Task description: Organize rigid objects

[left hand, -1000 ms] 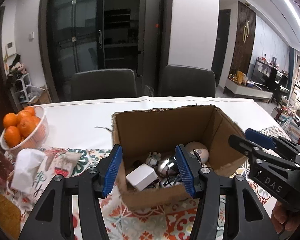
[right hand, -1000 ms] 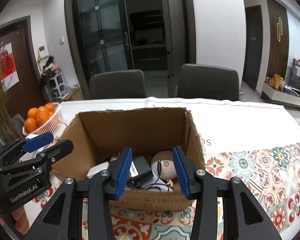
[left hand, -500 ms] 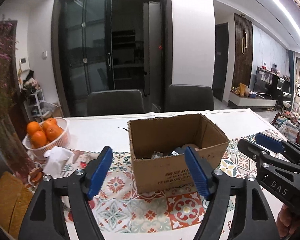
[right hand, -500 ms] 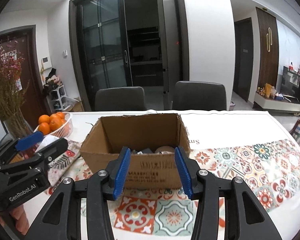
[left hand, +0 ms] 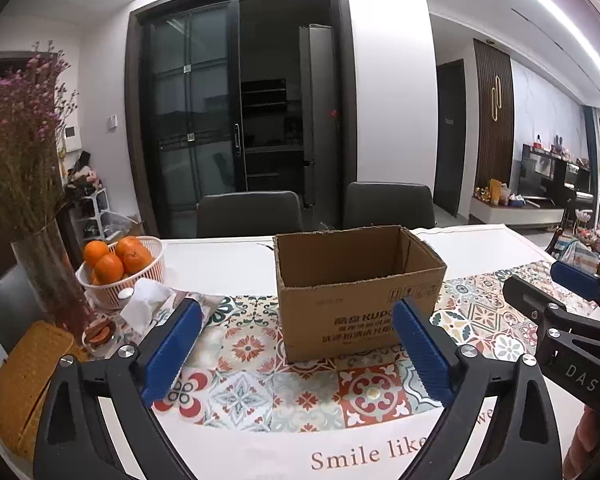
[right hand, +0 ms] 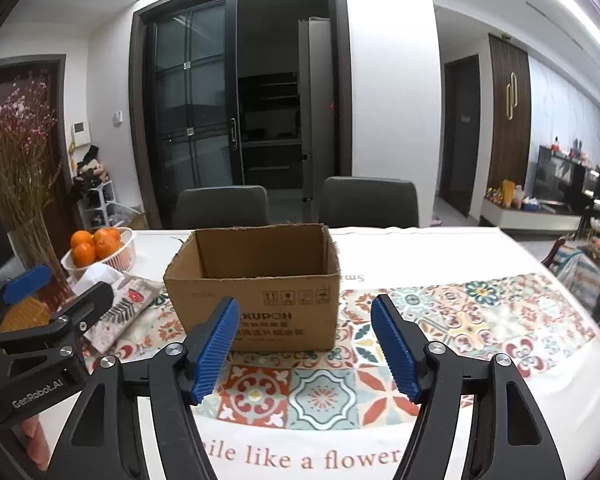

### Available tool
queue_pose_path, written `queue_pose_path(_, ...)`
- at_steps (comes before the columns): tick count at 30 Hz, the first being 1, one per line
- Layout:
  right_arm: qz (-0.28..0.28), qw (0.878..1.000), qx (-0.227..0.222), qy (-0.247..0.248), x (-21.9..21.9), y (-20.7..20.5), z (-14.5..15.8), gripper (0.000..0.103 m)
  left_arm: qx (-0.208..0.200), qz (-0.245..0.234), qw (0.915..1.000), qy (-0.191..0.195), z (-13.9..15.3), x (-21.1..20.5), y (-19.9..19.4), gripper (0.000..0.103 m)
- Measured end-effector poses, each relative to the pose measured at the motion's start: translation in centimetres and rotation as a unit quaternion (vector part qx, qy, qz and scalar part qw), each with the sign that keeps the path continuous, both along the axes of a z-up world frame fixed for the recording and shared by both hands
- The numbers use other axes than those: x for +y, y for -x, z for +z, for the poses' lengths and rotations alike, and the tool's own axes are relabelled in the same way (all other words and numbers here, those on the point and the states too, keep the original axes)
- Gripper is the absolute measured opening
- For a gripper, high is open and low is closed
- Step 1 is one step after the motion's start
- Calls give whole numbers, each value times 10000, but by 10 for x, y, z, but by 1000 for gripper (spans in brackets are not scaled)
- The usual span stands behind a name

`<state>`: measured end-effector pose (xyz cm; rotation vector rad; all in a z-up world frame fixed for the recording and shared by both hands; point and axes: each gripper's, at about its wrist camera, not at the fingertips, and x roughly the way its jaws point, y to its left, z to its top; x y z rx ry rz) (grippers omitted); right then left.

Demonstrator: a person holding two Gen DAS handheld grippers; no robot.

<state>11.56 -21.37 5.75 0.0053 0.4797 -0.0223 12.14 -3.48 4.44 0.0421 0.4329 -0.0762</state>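
Since the earlier frames, both views had pulled back from the cardboard box [left hand: 360, 292]: its contents, once seen from above, were now hidden behind its front wall. In the left wrist view, the box stood at the middle of the frame on the patterned table runner [left hand: 260, 380], and the left gripper [left hand: 296, 354] at the bottom was released, its jaws opening wide with nothing between them and touching nothing; the right gripper [left hand: 556, 292] entered at the right edge. A basket of oranges [left hand: 120, 268], a tissue [left hand: 144, 304] and a glass vase [left hand: 48, 276] crowded the left of the frame, so a careless swing that way could likely tip the vase. In the right wrist view, the box sat just left of centre, and the right gripper at the bottom was released too, jaws opening, empty, clear of the box. With the 2 tools near each other at the lower left, they might collide on the next reach.
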Motion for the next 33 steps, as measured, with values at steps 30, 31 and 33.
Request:
queue_pose_path(30,-57,9996,-233,114,8,45,3,82,-256,263,9990,-239,3,4,53,103)
queue_pose_path(31,-51,9996,-235,113,9,46,3,82,-250,255,9991,-229,3,4,53,103)
queue_pose_path(33,-47,9996,-243,116,9,46,3,82,-260,272,9990,-236,3,4,53,103)
